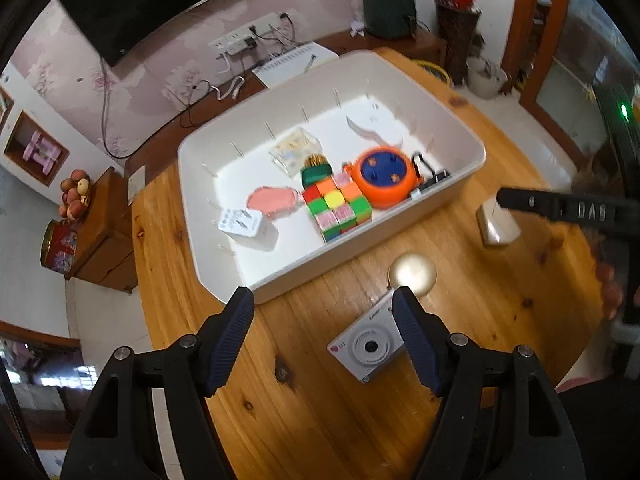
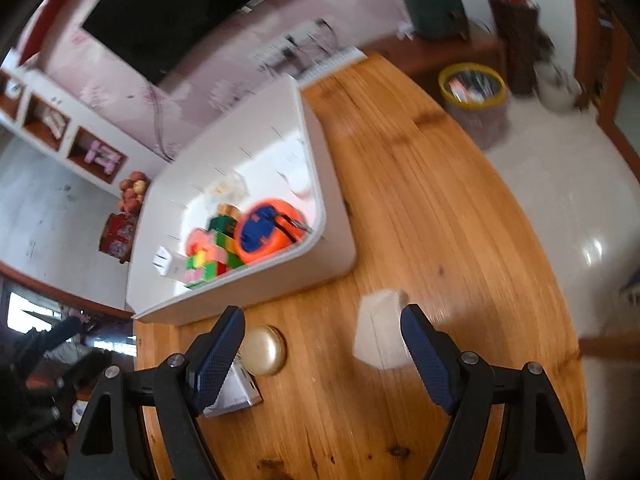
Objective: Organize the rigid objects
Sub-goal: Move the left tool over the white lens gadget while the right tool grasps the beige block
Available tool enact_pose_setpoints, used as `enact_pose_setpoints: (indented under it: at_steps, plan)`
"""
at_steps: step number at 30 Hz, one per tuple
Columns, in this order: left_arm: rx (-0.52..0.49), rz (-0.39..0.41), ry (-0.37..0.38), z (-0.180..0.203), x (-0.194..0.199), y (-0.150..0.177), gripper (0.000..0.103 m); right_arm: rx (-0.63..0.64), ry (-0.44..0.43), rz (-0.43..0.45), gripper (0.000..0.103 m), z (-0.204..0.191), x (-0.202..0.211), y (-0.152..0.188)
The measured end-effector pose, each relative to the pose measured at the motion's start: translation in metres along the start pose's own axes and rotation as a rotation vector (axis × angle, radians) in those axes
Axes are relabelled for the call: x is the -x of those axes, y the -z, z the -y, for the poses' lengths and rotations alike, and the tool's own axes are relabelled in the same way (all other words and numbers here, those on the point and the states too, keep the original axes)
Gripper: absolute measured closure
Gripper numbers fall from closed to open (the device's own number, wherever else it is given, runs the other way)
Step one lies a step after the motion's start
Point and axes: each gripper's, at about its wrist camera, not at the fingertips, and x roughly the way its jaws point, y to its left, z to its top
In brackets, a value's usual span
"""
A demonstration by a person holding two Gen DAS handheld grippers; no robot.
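- Hovering my left tongs [image 1: 324, 308] over the bare wood of the counter [image 1: 320, 420], I see them about half spread with nothing between the pads; the camera [image 1: 366, 346] lies just beside the right-hand pad, partly behind it, not gripped
- My right tongs [image 2: 322, 328] are likewise parted and empty; the white box [image 2: 380, 330] stands on the counter just by the right-hand pad, and the gold disc [image 2: 264, 350] lies near the left-hand one
- Both tongs point steeply down, which I judge suits taking low things off a flat top from above
- Most pieces already sit in the white bin [image 1: 460, 136], bunched along its near wall: the cube [image 1: 338, 208], the orange reel [image 1: 384, 176], a pink case [image 1: 272, 200], a white plug [image 1: 240, 224] and a clear box [image 1: 294, 148]; the far half of the floor is bare, so there is room
- Three things wait outside it, all near the bin's front wall, so each needs only a short carry: camera, gold disc, white box
- I reckon the left tongs are lined up for the camera and the right for the white box, one each so they do not cross
- Risk as I judge it: the camera lies flat and askew to my pads, so a pinch could skid it; the right view is blurred, so the box's exact edges are hard to read
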Motion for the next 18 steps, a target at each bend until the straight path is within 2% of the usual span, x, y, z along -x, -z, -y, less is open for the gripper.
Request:
enact_pose_setpoints:
  at_steps: [10,18]
  plan:
    - [-0.168,-0.109,0.016,0.026,-0.037,0.019,0.028,-0.149,0.089,-0.119,0.022,0.033,-0.026,0.009]
    - [-0.197,-0.177,0.024,0.036,-0.063,0.024,0.028,-0.154,0.114,-0.179,0.022,0.038,-0.037,0.01]
